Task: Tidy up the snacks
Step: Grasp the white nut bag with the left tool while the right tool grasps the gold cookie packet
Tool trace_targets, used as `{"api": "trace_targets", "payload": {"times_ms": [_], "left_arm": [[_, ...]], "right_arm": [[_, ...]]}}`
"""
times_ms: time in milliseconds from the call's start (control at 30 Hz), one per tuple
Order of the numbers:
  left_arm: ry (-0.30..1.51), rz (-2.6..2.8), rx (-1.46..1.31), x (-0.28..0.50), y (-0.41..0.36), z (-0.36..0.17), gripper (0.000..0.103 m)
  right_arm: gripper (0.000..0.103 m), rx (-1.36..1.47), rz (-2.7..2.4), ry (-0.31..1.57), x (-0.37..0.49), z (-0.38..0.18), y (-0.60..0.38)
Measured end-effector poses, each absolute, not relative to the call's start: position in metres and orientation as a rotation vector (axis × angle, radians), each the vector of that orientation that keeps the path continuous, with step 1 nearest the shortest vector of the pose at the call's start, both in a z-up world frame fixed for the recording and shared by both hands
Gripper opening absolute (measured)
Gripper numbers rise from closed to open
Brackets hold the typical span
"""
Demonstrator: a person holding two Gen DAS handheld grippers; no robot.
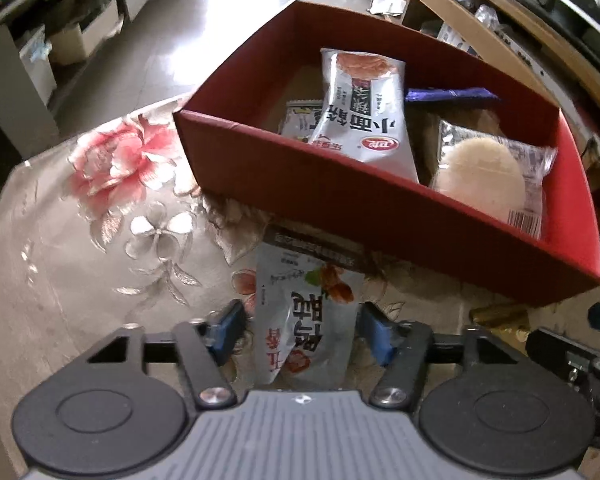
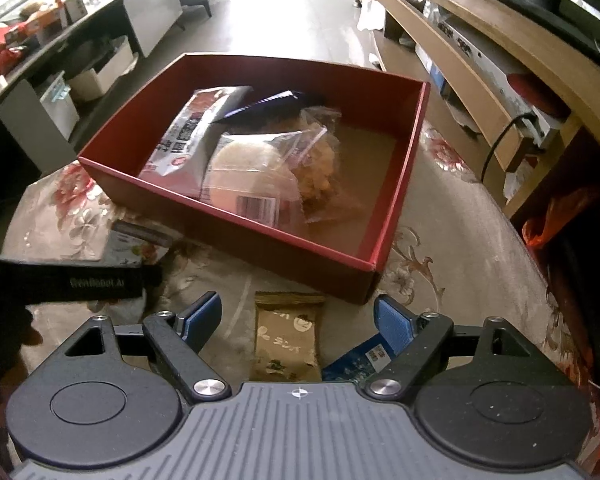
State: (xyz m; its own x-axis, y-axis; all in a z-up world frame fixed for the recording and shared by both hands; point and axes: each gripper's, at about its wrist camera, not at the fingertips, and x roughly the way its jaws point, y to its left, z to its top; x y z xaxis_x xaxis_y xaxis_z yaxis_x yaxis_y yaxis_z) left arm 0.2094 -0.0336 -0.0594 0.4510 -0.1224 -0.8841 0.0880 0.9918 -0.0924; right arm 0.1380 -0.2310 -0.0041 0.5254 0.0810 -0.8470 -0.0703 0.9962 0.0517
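Note:
A red open box [image 1: 340, 208] [image 2: 240, 236] stands on the floral tablecloth. Inside it lie a white bread packet [image 1: 360, 112], a round bun in clear wrap [image 1: 484, 176] [image 2: 252, 176], a purple packet [image 1: 448, 94] and a bag of fried snack [image 2: 320, 160]. In front of the box, my left gripper [image 1: 302, 324] has its blue pads closed against the sides of a white snack packet [image 1: 308, 320]. My right gripper [image 2: 296, 316] stands open over a brown packet [image 2: 286, 336], its pads clear of it. A blue packet [image 2: 360, 360] lies under the right finger.
The floral tablecloth [image 1: 112, 208] covers a round table whose edge curves close behind the box. A wooden shelf unit [image 2: 480, 52] stands to the right, low cabinets [image 2: 100, 20] to the left, bare floor between. The left gripper's black body [image 2: 80, 280] shows in the right wrist view.

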Motion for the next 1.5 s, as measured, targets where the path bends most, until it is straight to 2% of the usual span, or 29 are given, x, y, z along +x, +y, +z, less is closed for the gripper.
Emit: {"api": "trace_targets", "payload": {"times_ms": [667, 767, 833, 900, 1367, 1500], "left_arm": [[1.109, -0.19, -0.066, 0.198, -0.021, -0.053, 0.052], [1.112, -0.195, -0.052, 0.196, -0.023, -0.054, 0.052], [1.111, -0.204, -0.043, 0.194, -0.026, -0.054, 0.052], [1.11, -0.211, -0.029, 0.19, -0.03, -0.054, 0.052], [1.125, -0.209, -0.004, 0.163, -0.019, -0.058, 0.053], [1.127, -0.209, 0.031, 0.164, -0.025, -0.061, 0.059]], "right_arm": [[0.086, -0.03, 0.145, 1.138, 0.159, -0.047, -0.211], [0.077, -0.09, 0.118, 1.13, 0.157, -0.046, -0.204], [0.058, -0.124, 0.097, 1.12, 0.153, -0.044, -0.204], [0.049, -0.1, 0.095, 1.12, 0.15, -0.04, -0.209], [0.048, -0.103, 0.169, 1.097, 0.111, -0.029, -0.186], [0.052, -0.128, 0.169, 1.131, 0.114, -0.041, -0.18]]}}
